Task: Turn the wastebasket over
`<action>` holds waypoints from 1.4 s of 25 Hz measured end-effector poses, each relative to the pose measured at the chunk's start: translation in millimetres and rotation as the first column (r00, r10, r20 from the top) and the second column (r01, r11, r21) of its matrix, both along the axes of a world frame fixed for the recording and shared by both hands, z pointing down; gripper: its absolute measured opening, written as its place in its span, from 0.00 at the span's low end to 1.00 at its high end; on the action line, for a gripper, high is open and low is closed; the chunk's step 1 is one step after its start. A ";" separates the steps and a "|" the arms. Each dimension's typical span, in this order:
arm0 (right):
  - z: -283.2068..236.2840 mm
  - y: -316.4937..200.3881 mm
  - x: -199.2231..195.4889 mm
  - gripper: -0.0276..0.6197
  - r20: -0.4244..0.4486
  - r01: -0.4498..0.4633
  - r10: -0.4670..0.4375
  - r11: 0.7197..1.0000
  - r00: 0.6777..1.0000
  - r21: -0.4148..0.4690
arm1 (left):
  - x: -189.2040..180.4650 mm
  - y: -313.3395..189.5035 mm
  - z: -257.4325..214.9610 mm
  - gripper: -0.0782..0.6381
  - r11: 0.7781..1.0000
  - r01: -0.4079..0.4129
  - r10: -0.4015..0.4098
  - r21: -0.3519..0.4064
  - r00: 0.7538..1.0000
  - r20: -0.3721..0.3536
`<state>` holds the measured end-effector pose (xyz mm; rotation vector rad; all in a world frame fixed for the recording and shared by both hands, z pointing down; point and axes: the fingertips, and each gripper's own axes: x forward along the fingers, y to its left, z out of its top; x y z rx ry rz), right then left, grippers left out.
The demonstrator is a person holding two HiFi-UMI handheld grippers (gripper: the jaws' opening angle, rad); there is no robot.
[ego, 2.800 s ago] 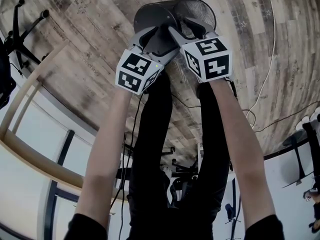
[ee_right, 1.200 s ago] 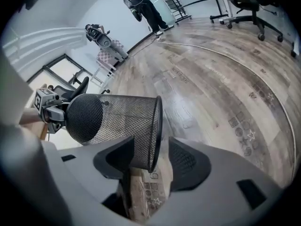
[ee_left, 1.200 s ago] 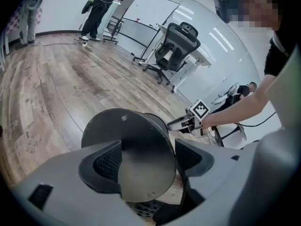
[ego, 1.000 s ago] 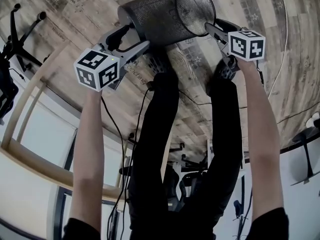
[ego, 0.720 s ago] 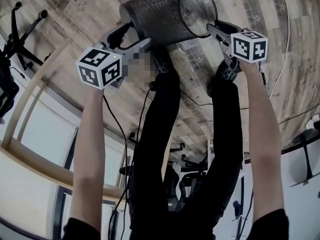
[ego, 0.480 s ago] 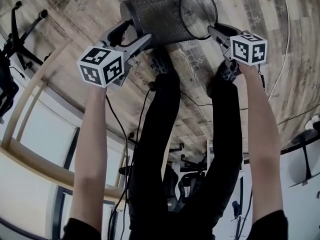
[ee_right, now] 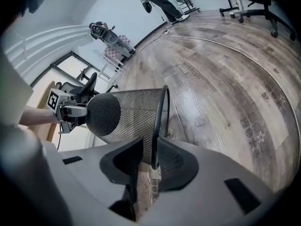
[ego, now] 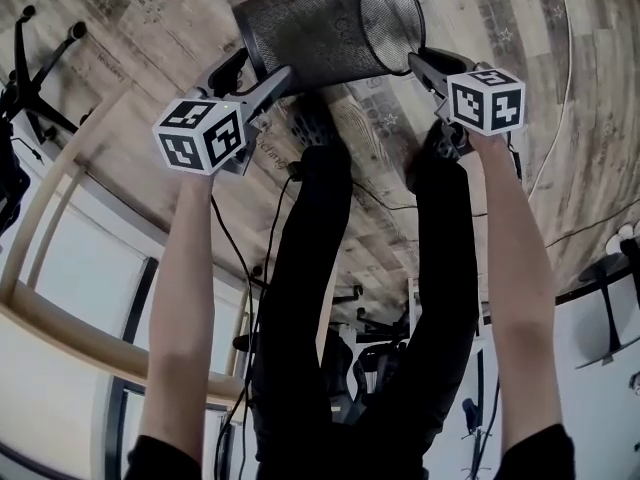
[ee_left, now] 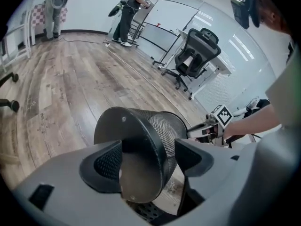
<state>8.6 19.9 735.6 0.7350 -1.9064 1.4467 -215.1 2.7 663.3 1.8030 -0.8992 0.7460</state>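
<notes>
The black mesh wastebasket (ego: 310, 28) lies on its side above the wooden floor, with its open mouth to the right in the head view. My left gripper (ego: 258, 68) is at the closed bottom end. In the left gripper view its jaws straddle the edge of the base disc (ee_left: 141, 168) and hold it. My right gripper (ego: 415, 60) is at the mouth, and its jaws have just been closing. In the right gripper view the wire rim (ee_right: 157, 126) and mesh wall stand between them, pinched. The right gripper (ee_left: 214, 126) also shows past the basket in the left gripper view.
The person's dark legs and shoes (ego: 310, 118) are right under the basket. A chair base (ego: 40, 58) stands at the left and a pale wooden frame (ego: 60, 198) runs below it. A cable (ego: 555, 118) curves over the floor at the right. An office chair (ee_left: 195, 55) stands farther off.
The two grippers, once close together on the basket, now sit at its opposite ends with the basket on its side. In the last second the basket shifted slightly left and the right jaws narrowed onto the rim.
</notes>
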 end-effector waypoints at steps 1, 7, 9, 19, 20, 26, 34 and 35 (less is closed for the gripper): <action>-1.3 -0.2 1.1 0.20 -0.005 0.006 -0.006 1.000 1.000 0.009 | 0.1 0.2 2.2 0.62 1.000 0.019 -0.019 0.003 1.000 -0.001; -23.4 -10.9 14.9 0.17 -0.013 0.027 -0.027 0.997 1.000 0.076 | 6.7 -1.4 7.0 0.62 0.998 0.068 -0.068 -0.007 0.997 -0.038; -34.4 -15.8 15.7 0.15 -0.007 0.049 -0.048 0.993 0.999 0.105 | 6.2 0.0 11.8 0.57 0.997 0.076 -0.077 -0.012 0.997 -0.017; -68.4 -36.0 21.0 0.12 0.034 0.159 -0.168 0.970 0.985 0.186 | 21.0 19.8 46.8 0.57 0.974 0.172 -0.188 -0.145 0.977 -0.104; -71.2 -36.3 20.9 0.12 0.044 0.171 -0.182 0.966 0.982 0.195 | 22.7 22.4 49.1 0.57 0.972 0.178 -0.195 -0.154 0.975 -0.108; -96.8 -22.2 6.4 0.12 0.118 0.260 -0.292 0.938 0.949 0.227 | 22.5 44.4 59.6 0.53 0.972 0.143 -0.157 -0.188 0.986 -0.064; -115.6 -21.4 -9.9 0.12 0.156 0.309 -0.360 0.910 0.920 0.275 | 31.9 45.4 72.0 0.39 0.977 0.093 -0.100 -0.191 0.994 -0.032; -116.5 -21.6 -12.0 0.12 0.150 0.319 -0.371 0.904 0.917 0.283 | 37.6 42.9 71.7 0.39 0.979 0.085 -0.094 -0.186 0.995 -0.039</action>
